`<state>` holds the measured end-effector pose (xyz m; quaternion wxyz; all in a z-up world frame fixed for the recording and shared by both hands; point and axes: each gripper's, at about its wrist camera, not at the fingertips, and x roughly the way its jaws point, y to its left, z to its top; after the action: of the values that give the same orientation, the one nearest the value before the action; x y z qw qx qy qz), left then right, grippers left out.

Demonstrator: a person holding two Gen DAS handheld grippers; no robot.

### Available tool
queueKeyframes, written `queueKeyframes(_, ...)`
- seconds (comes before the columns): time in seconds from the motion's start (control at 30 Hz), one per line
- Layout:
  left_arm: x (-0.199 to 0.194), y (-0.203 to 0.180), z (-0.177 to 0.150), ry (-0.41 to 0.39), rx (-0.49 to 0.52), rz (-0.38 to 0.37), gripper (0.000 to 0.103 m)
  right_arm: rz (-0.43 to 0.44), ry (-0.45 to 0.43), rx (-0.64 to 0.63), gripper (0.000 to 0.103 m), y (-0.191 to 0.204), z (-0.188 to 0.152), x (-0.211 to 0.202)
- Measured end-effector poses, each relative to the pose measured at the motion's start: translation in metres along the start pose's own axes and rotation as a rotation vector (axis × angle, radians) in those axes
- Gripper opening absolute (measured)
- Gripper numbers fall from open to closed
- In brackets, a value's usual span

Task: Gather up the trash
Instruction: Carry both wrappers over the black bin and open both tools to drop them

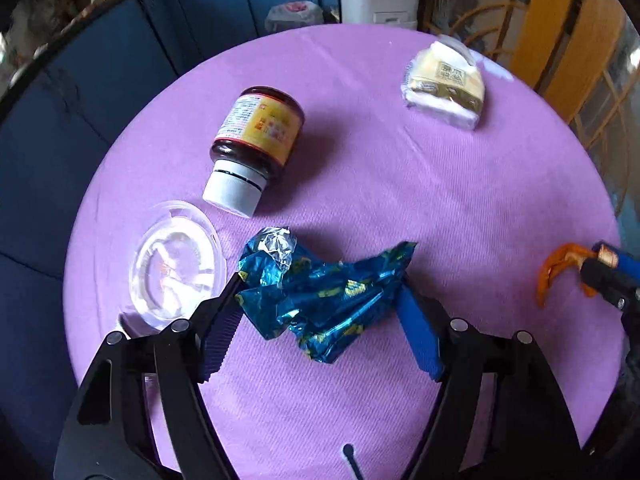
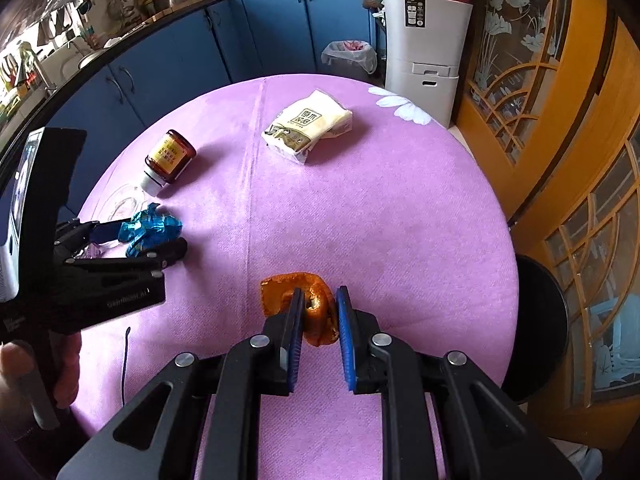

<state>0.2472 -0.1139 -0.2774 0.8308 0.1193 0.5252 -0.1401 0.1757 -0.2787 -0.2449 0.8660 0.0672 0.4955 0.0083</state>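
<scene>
A crumpled blue foil wrapper lies on the round table's purple cloth. My left gripper points down over it, one pad against each end of the foil. The right wrist view shows the same wrapper between the left gripper's fingers, and a hand on that gripper's handle at the lower left. My right gripper is shut on a curled piece of orange peel near the table's front. It also shows at the right edge of the left wrist view, peel in its tip.
A brown jar with a white cap lies on its side beside a clear plastic lid. A tissue pack sits at the far side. Beyond the table stand a bag-lined bin, a white cabinet and a black stool.
</scene>
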Motion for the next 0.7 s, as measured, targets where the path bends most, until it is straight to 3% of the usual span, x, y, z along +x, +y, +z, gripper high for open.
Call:
queueKeyframes(0.2, -0.010, -0.001, 0.007, -0.005, -0.024, -0.050, 0.040, -0.003, -0.006, 0.022, 0.016, -0.008, 0.001, -0.002)
queueKeyframes(0.5, -0.033, -0.040, 0.025, -0.048, 0.026, -0.088, 0.040, -0.017, -0.048, 0.068, 0.016, -0.033, 0.000, -0.017)
queueKeyframes(0.7, -0.043, -0.088, 0.035, -0.060, 0.088, -0.108, 0.040, -0.048, -0.084, 0.124, 0.016, -0.066, -0.004, -0.032)
